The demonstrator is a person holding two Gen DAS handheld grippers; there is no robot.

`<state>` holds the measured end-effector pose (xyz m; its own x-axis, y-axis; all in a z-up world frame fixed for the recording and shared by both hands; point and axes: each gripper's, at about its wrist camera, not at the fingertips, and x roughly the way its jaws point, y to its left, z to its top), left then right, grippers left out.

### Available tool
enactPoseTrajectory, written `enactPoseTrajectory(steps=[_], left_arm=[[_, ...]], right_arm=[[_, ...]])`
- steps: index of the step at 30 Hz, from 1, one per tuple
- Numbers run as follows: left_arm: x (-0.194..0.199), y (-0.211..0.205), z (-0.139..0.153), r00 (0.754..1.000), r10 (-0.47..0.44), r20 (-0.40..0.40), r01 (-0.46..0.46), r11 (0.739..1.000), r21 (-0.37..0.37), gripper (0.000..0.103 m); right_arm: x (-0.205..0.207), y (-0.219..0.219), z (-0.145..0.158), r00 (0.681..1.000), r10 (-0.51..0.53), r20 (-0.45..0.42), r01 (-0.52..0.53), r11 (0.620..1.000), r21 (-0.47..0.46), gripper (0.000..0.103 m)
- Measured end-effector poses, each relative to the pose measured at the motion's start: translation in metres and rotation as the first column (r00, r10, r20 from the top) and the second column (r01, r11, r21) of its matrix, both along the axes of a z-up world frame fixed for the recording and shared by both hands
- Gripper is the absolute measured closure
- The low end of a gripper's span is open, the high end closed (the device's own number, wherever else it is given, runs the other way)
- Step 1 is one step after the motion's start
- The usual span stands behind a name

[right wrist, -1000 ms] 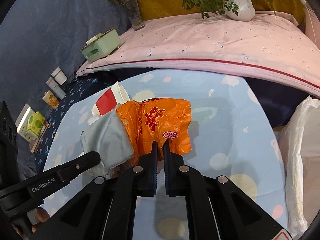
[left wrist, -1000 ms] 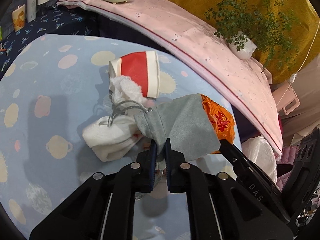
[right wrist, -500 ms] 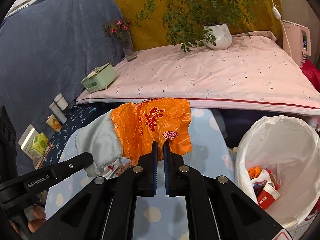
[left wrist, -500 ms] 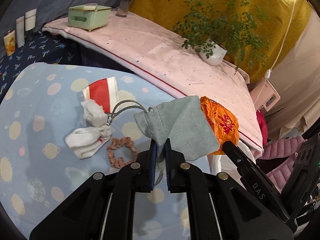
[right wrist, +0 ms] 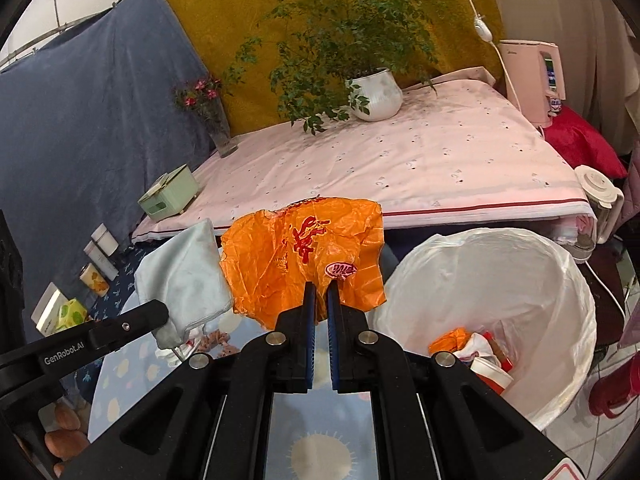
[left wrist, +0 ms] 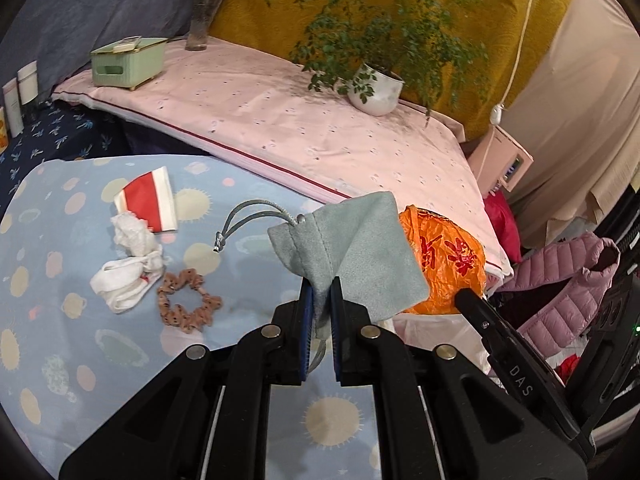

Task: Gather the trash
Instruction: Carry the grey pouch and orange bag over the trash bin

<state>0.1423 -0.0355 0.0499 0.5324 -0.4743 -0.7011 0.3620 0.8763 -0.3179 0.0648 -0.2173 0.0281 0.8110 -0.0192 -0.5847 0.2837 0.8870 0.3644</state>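
Two grippers are clenched on items held in the air: left gripper [left wrist: 319,294] pinches a grey drawstring pouch [left wrist: 352,254], right gripper [right wrist: 321,294] pinches an orange plastic bag [right wrist: 296,256], just left of the white-lined trash bin [right wrist: 532,280].

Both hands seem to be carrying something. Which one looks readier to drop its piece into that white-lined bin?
The right gripper, probably. Its orange plastic bag hangs beside the bin; the left gripper, holding a grey pouch, is farther from it.
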Motion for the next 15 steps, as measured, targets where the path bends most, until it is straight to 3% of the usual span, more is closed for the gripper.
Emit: enactPoseTrajectory(steps=[15], left_arm=[[-0.027,-0.085,-0.015,0.990,-0.144,-0.011,0.144,0.988,0.061,0.095]], right_arm=[[-0.053,-0.074,-0.019,0.987,-0.160,-0.021,0.161,0.986,0.037,0.097]])
